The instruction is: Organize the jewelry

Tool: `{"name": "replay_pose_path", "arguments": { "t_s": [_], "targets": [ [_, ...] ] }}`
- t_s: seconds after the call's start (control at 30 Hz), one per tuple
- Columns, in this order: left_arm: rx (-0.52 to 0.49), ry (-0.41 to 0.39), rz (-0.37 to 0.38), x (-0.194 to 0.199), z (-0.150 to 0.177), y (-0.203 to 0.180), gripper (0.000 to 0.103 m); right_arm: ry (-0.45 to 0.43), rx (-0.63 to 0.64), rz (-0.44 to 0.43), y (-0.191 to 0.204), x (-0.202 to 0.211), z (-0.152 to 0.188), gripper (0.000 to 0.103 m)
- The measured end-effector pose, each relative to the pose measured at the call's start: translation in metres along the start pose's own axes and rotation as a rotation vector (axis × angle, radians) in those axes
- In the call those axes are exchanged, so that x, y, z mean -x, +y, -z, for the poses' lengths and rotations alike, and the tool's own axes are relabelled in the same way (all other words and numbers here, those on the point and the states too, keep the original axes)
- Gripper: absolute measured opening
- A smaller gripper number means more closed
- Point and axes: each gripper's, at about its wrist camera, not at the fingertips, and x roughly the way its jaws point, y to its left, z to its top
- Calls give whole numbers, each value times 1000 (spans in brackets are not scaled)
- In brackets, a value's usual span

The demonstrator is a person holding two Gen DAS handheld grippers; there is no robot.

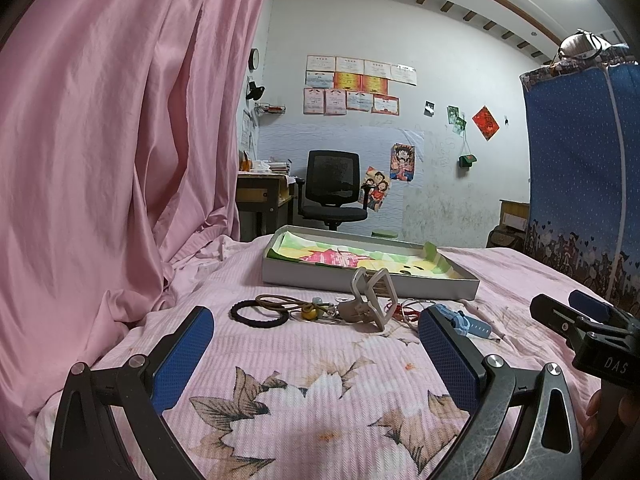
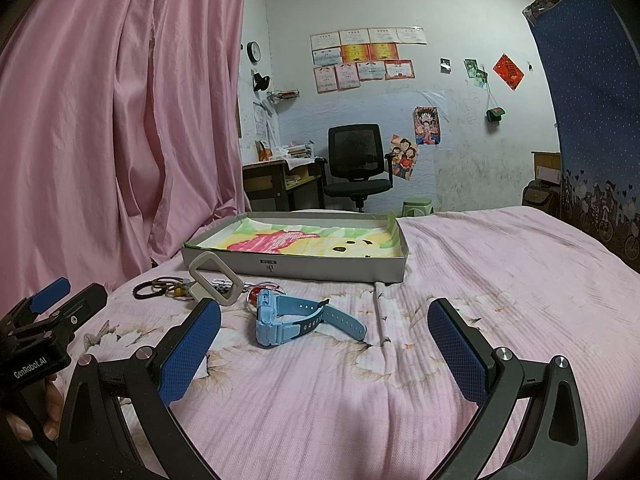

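Observation:
A pile of jewelry lies on the pink bedspread: a black hair ring (image 1: 259, 313), a brown cord (image 1: 280, 301), a yellow bead charm (image 1: 308, 313), a beige hair claw (image 1: 370, 298) and a light-blue watch (image 2: 294, 316). Behind them sits a shallow grey box (image 1: 360, 284) lined with a coloured drawing. My left gripper (image 1: 316, 344) is open and empty, just short of the pile. My right gripper (image 2: 324, 340) is open too, with the watch lying a little ahead of its left finger. Each gripper shows at the edge of the other's view.
A pink curtain (image 1: 120, 140) hangs along the left of the bed. A blue cloth wardrobe (image 1: 584, 168) stands at the right. Beyond the bed are a black office chair (image 1: 332, 188) and a desk (image 1: 264, 196). Bare bedspread stretches to the right of the box (image 2: 520, 260).

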Motion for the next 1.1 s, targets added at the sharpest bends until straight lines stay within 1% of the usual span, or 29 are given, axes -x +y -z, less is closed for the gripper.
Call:
{"name": "replay_pose_path", "arguments": {
  "t_s": [0.83, 1.0, 1.1],
  "targets": [
    [2, 1, -3, 0, 2, -1, 103, 6, -4, -1, -1, -1, -2, 102],
    [24, 30, 21, -5, 5, 0, 103, 27, -19, -9, -1, -2, -3, 102],
    [32, 51, 15, -14, 3, 3, 103, 59, -31, -26, -6, -11, -7, 102]
  ]
}}
